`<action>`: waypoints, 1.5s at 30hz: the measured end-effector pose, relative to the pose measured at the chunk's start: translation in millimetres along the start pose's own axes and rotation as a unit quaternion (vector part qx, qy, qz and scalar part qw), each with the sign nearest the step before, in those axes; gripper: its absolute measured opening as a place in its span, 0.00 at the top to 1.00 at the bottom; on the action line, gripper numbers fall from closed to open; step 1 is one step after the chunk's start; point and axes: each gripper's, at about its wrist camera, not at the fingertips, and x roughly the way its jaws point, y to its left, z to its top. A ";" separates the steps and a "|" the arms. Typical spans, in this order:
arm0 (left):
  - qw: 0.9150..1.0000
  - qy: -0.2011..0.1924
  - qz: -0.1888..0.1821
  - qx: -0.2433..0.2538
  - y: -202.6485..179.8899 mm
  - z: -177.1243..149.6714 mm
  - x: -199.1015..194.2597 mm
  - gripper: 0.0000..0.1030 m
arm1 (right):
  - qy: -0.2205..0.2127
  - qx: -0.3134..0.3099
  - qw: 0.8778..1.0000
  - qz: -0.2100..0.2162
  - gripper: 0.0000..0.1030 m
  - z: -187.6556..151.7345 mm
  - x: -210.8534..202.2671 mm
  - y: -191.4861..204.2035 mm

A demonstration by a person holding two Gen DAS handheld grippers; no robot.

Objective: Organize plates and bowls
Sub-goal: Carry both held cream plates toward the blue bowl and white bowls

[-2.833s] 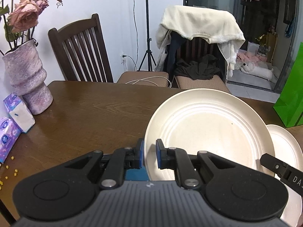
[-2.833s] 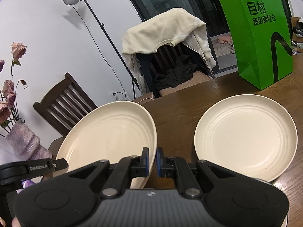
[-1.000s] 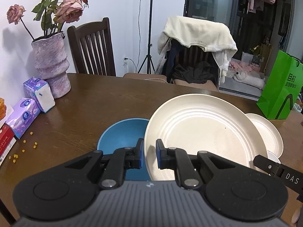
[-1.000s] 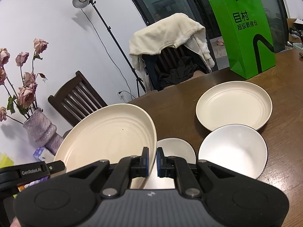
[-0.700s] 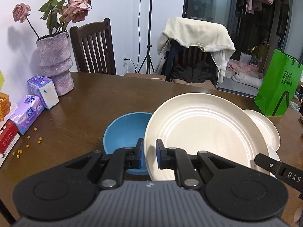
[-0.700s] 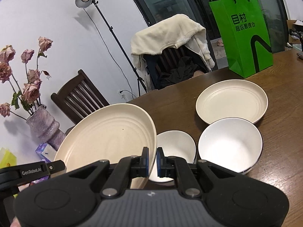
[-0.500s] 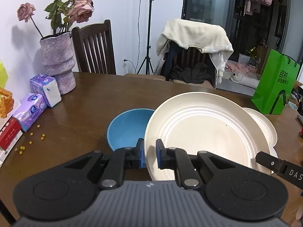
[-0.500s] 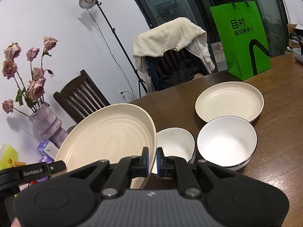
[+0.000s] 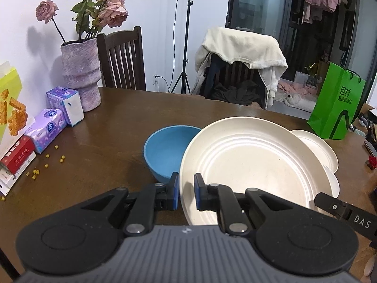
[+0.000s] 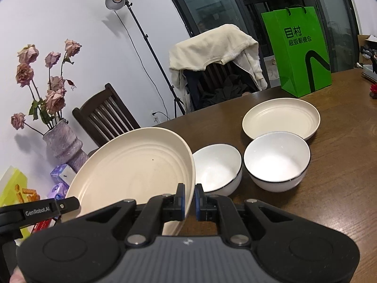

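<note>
Both grippers pinch opposite rims of the large cream plate [image 9: 247, 165]: left gripper [image 9: 187, 194] and right gripper [image 10: 189, 201] clamped narrowly, sharing its weight above the tabletop [image 9: 113, 141]. Compared with earlier, the blue bowl [image 9: 165, 151] and two white bowls [image 10: 216, 167] now appear beneath, the second cream plate [image 10: 280, 118] farther off.

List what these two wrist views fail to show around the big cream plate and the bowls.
- Left wrist view: the near side of the blue bowl is hidden behind the left gripper and the held big cream plate.
- Left wrist view: the two white bowls are almost entirely hidden behind that plate.
- Right wrist view: the blue bowl is fully hidden by the plate.
- Either view: the table directly under the plate is unseen.
</note>
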 end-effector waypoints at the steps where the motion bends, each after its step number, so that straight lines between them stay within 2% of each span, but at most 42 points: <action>1: 1.000 -0.001 0.000 0.000 0.6 -2.0 -2.0 0.87 | 0.000 0.000 1.000 -0.001 0.92 -2.2 -1.6 0.2; 26: 1.000 0.004 0.002 0.004 14.2 -51.0 -13.9 0.87 | 0.015 -0.016 1.000 -0.010 0.92 -48.1 -18.2 0.6; 45: 1.000 0.022 -0.013 0.008 15.0 -85.9 -11.0 0.87 | 0.030 -0.025 0.999 -0.022 0.92 -78.2 -23.2 -12.9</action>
